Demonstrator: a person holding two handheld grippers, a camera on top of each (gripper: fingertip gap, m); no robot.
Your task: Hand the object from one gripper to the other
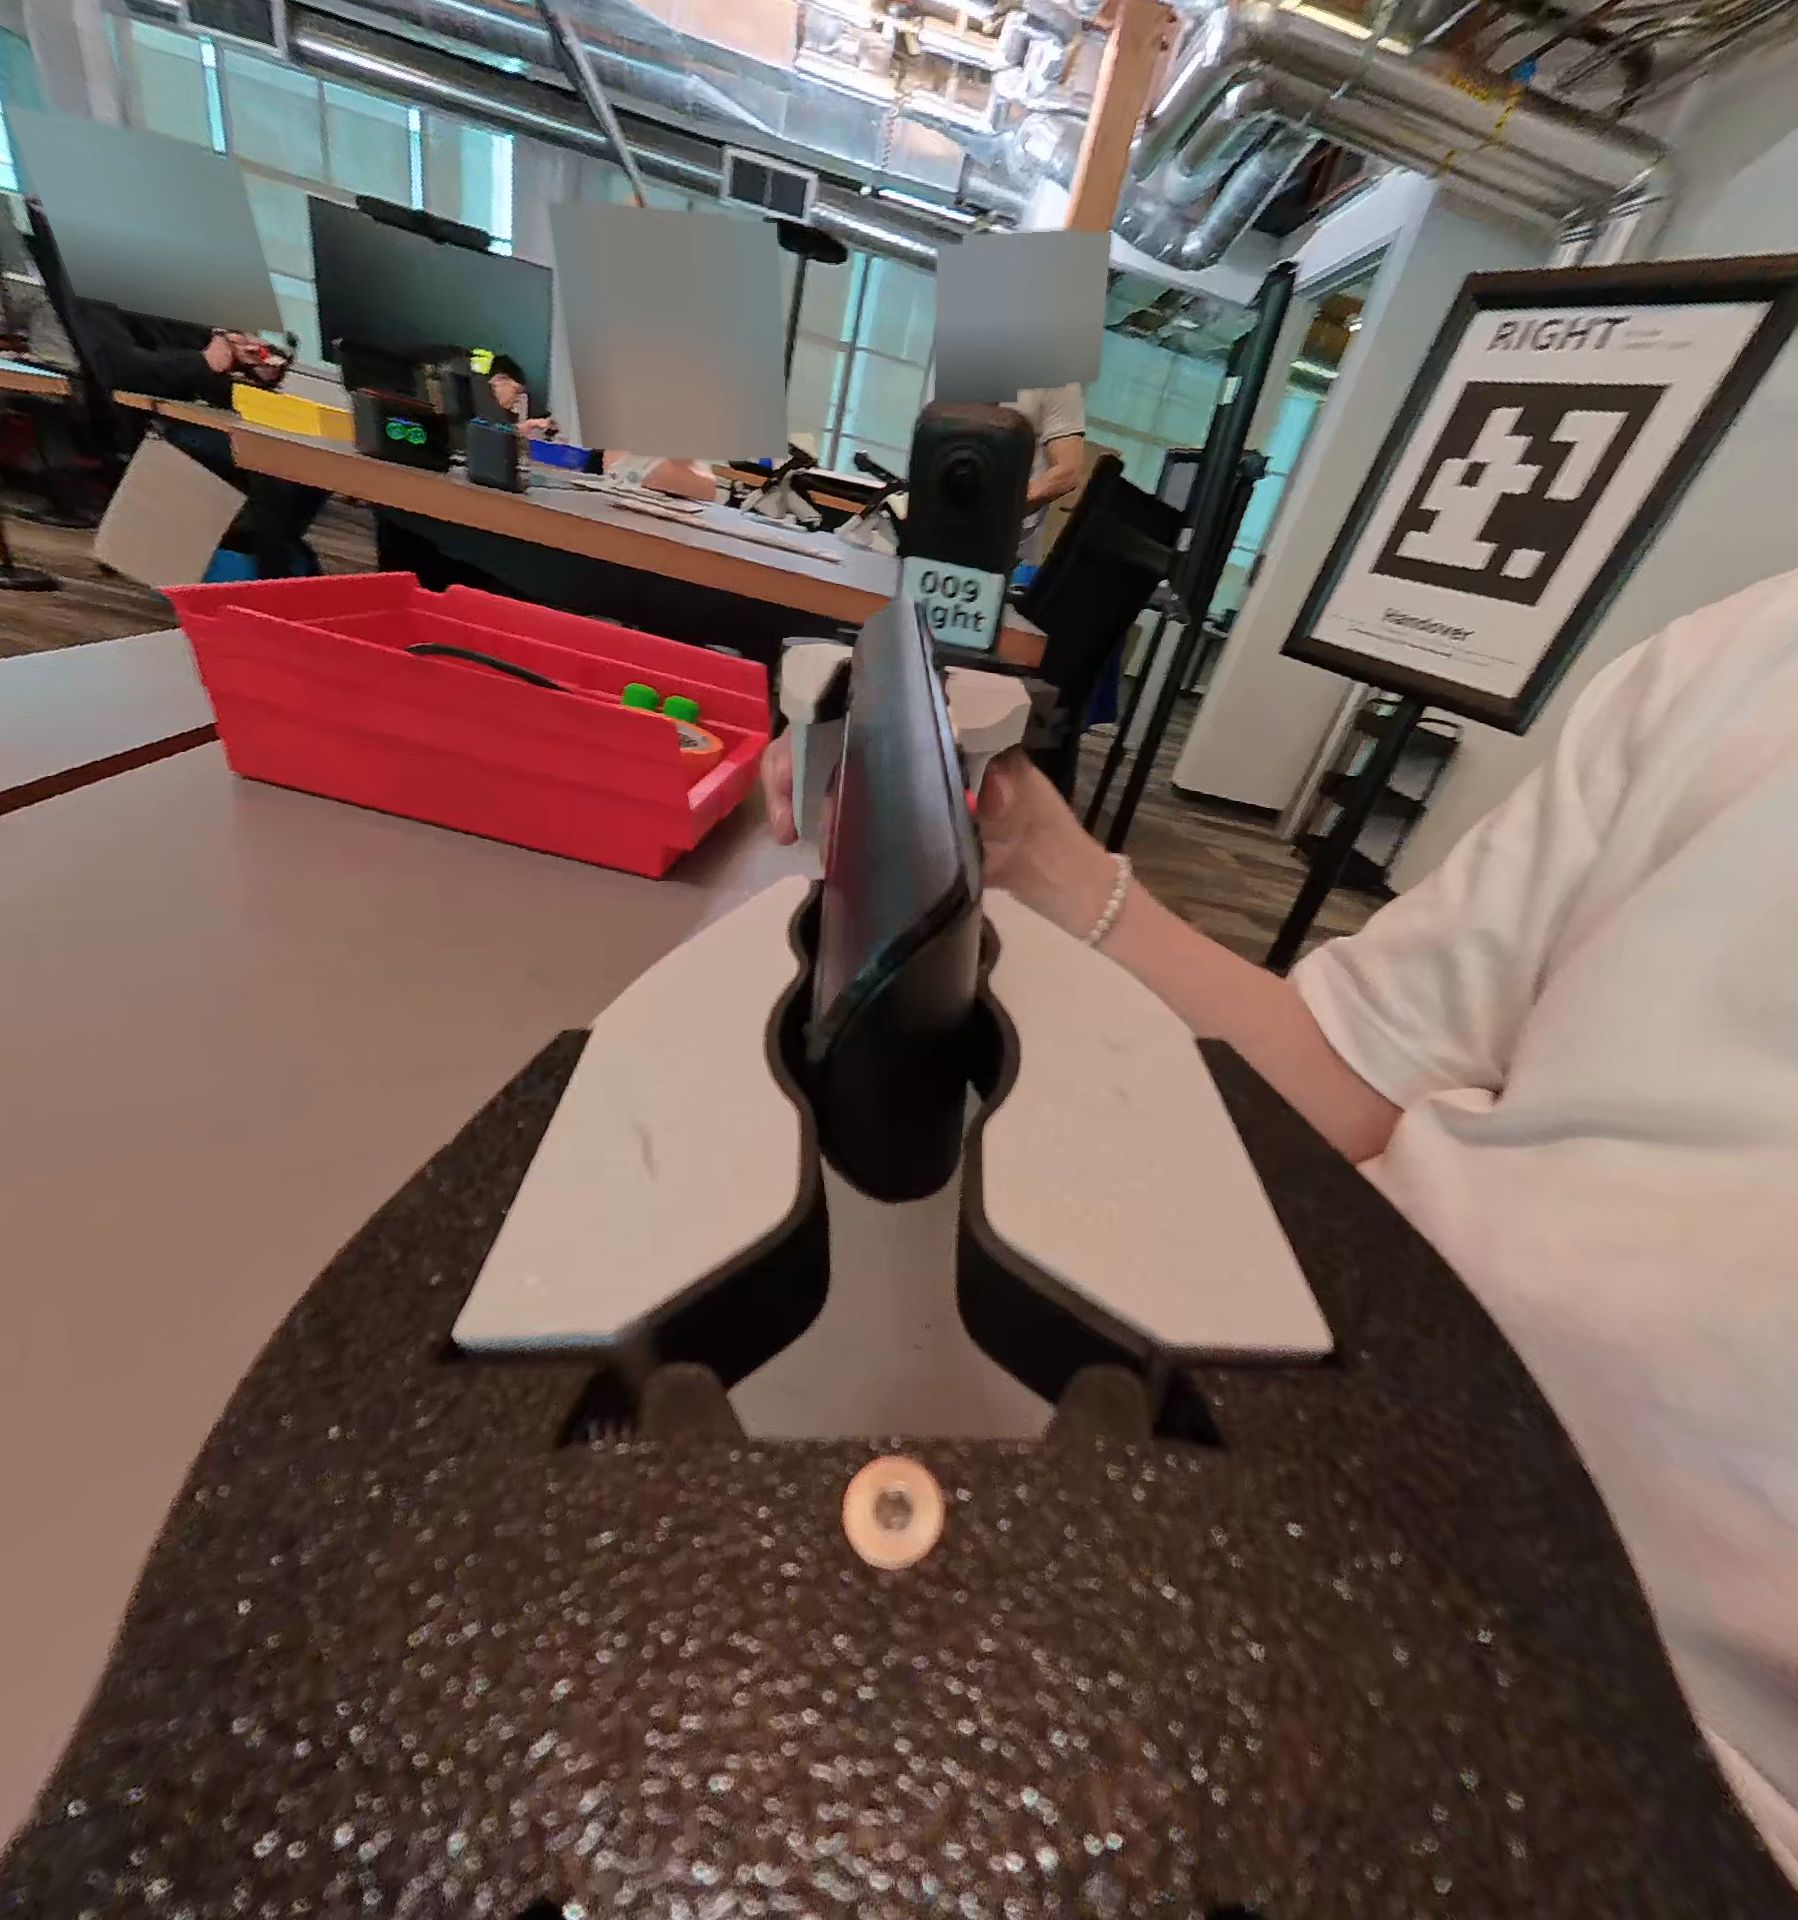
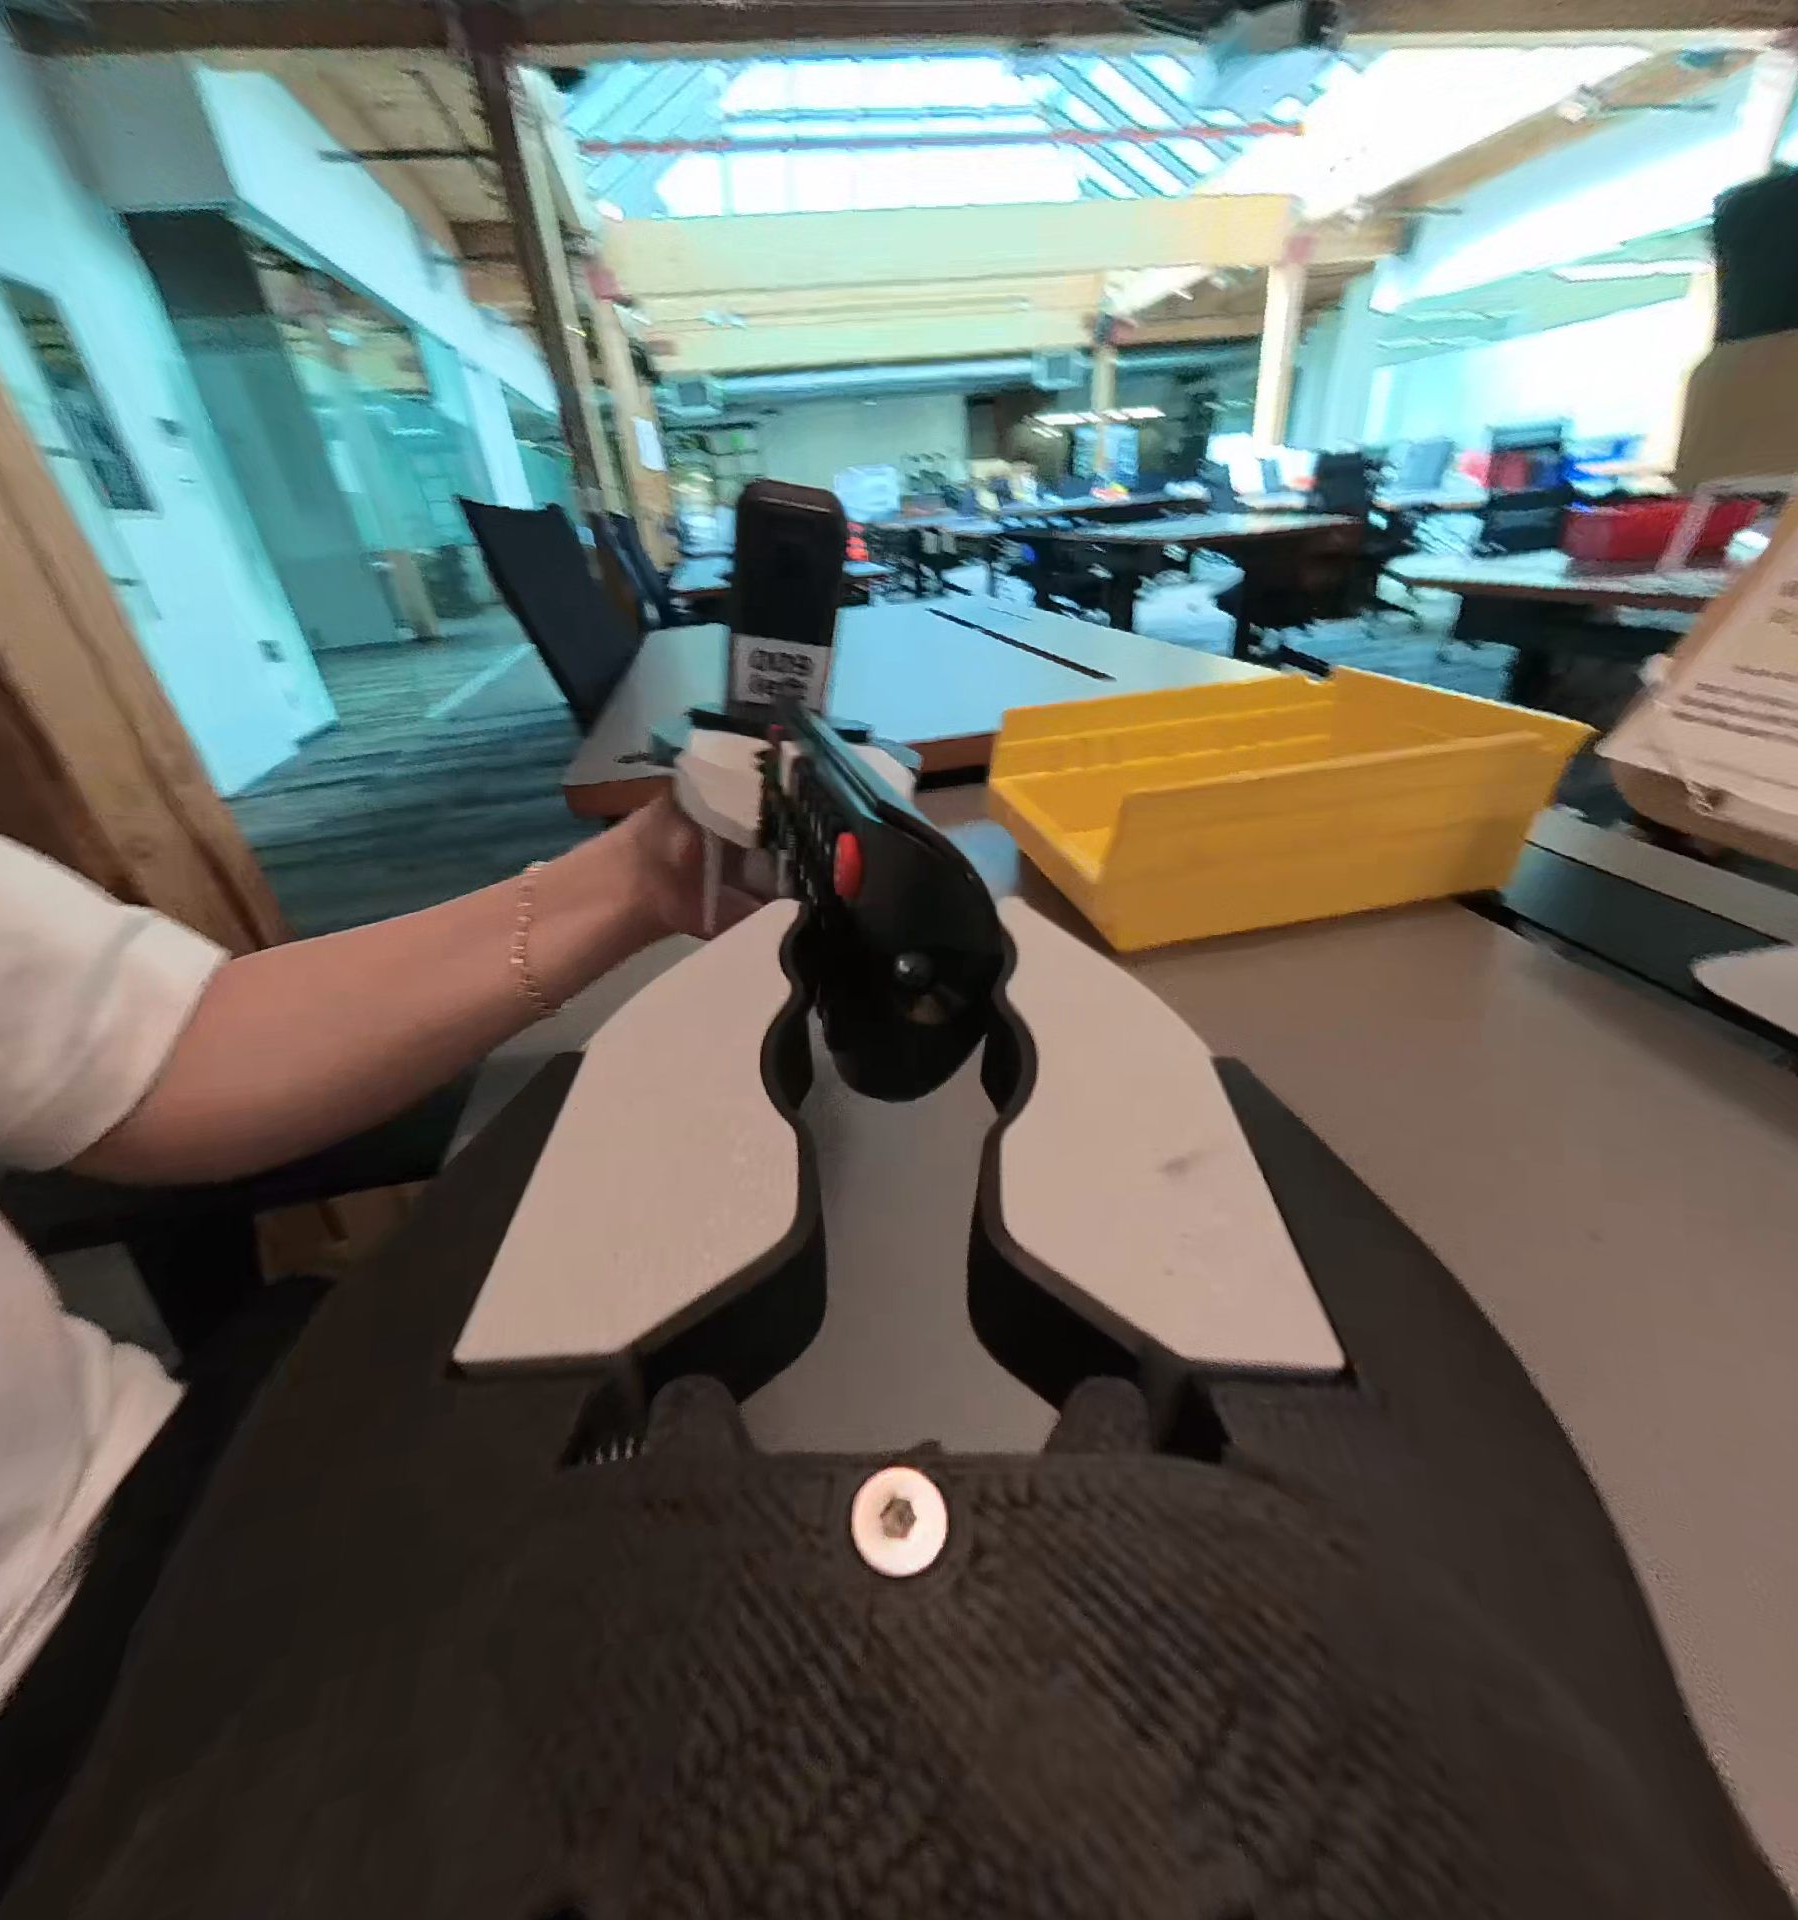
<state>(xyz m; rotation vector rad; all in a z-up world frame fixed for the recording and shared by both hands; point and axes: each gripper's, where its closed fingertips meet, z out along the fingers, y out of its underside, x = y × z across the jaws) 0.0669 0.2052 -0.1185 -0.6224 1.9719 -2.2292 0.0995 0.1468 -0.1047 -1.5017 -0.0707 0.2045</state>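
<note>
Black plastic remote control (image 1: 900, 883) with red button spans both grippers; left gripper (image 1: 893, 997) clamps one end, right gripper (image 2: 900, 997) pinches the other. Whichever gives should loosen only once the receiver's hold is firm.

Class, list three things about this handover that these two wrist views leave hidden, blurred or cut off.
1. Left wrist view: the remote control's button face is turned away, so only its dark back shows.
2. Right wrist view: motion blur smears the remote's buttons, and whether the right gripper has let go cannot be told.
3. Left wrist view: the red bin's wall hides most of its contents.
</note>
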